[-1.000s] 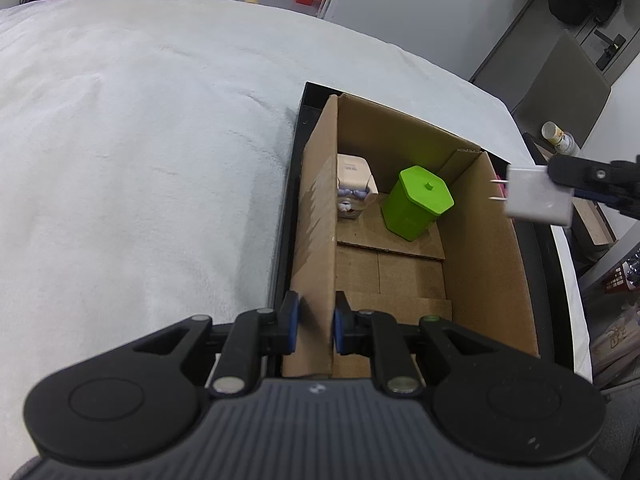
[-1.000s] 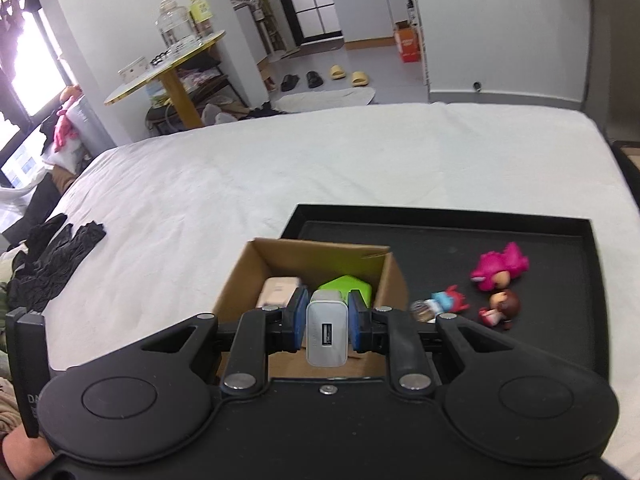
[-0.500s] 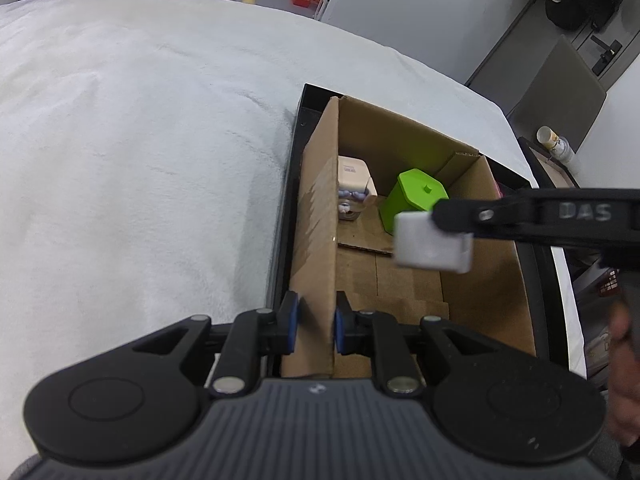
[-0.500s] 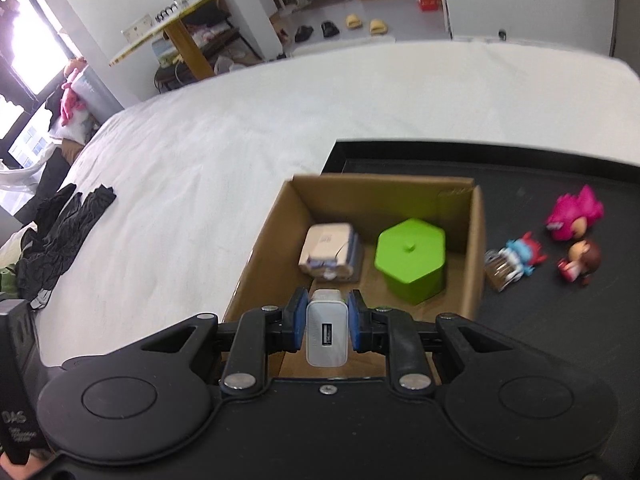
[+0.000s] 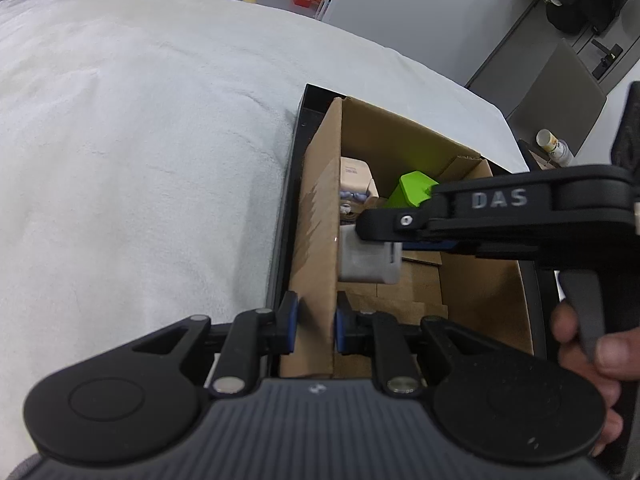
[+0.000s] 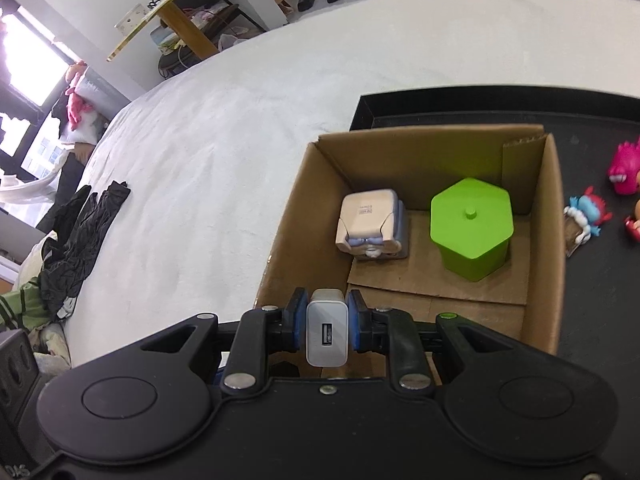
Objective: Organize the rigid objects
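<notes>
The white charger [image 6: 327, 327] sits clamped between the pads of the right gripper [image 6: 327, 322], held inside the cardboard box [image 6: 554, 240] near its front wall. The left gripper [image 5: 313, 326] pinches the box's side wall. A green container [image 6: 471, 227] and a beige case [image 6: 370, 222] rest on the box floor.

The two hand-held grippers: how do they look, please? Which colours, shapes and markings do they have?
Both are black plastic. The left hand-held gripper and the right hand-held gripper each have two round discs on the body, silver screws and blue pads on the fingertips. The left body is ribbed and grey. In the left wrist view, the right one's side reads "DAS".
</notes>
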A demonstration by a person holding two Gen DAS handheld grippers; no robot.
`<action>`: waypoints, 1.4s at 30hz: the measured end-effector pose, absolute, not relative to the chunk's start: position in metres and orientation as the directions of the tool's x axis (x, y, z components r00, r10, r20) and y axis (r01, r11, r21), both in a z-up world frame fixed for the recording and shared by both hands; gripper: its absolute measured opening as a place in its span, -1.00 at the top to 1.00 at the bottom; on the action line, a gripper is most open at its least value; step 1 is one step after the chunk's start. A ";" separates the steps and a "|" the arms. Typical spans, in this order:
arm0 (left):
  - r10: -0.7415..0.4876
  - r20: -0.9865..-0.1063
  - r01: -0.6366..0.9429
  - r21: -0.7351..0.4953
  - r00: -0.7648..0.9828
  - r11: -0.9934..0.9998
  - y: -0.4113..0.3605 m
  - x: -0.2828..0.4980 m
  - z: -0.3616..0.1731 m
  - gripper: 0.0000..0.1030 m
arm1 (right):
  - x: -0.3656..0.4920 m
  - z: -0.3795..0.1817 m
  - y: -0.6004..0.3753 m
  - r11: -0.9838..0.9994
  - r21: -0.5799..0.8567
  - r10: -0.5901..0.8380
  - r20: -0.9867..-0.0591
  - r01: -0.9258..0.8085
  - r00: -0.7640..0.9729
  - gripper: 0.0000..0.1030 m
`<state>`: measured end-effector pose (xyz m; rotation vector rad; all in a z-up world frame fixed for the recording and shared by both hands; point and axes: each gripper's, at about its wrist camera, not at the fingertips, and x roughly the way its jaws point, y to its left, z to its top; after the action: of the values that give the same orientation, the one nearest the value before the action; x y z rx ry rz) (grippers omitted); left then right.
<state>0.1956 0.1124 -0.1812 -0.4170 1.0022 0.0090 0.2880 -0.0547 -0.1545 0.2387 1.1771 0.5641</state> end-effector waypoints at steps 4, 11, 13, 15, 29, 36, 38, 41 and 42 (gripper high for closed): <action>-0.182 -0.818 -0.196 -0.335 0.545 0.922 0.112 0.196 -0.181 0.67 | 0.292 -0.166 -0.051 0.850 0.446 0.514 -0.820 -0.279 0.254 0.58; -0.178 -0.822 -0.197 -0.330 0.542 0.923 0.113 0.196 -0.182 0.67 | 0.295 -0.176 -0.045 0.863 0.422 0.487 -0.842 -0.279 0.234 0.50; -0.175 -0.823 -0.197 -0.326 0.540 0.925 0.112 0.197 -0.182 0.67 | 0.294 -0.173 -0.048 0.862 0.420 0.488 -0.839 -0.282 0.241 0.48; -0.172 -0.824 -0.198 -0.322 0.539 0.926 0.112 0.198 -0.183 0.67 | 0.293 -0.166 -0.052 0.859 0.421 0.494 -0.831 -0.292 0.257 0.44; -0.151 -0.836 -0.196 -0.293 0.528 0.936 0.107 0.199 -0.183 0.67 | 0.272 -0.102 -0.109 0.826 0.401 0.549 -0.732 -0.395 0.404 -0.33; -0.144 -0.840 -0.195 -0.283 0.522 0.939 0.106 0.200 -0.182 0.67 | 0.267 -0.089 -0.143 0.841 0.393 0.538 -0.671 -0.371 0.510 -0.82; -0.139 -0.845 -0.194 -0.274 0.516 0.942 0.105 0.202 -0.182 0.67 | 0.264 -0.089 -0.155 0.844 0.407 0.537 -0.650 -0.350 0.538 -0.96; -0.133 -0.849 -0.195 -0.266 0.512 0.944 0.103 0.203 -0.182 0.67 | 0.262 -0.090 -0.167 0.862 0.396 0.505 -0.631 -0.316 0.589 -1.00; -0.131 -0.850 -0.195 -0.263 0.510 0.945 0.102 0.202 -0.182 0.67 | 0.260 -0.091 -0.171 0.869 0.385 0.493 -0.626 -0.310 0.605 -1.00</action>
<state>0.2024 0.1024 -0.1824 -0.3466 1.0402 0.0391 0.2601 -0.1707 -0.0909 0.2481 0.7958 0.4699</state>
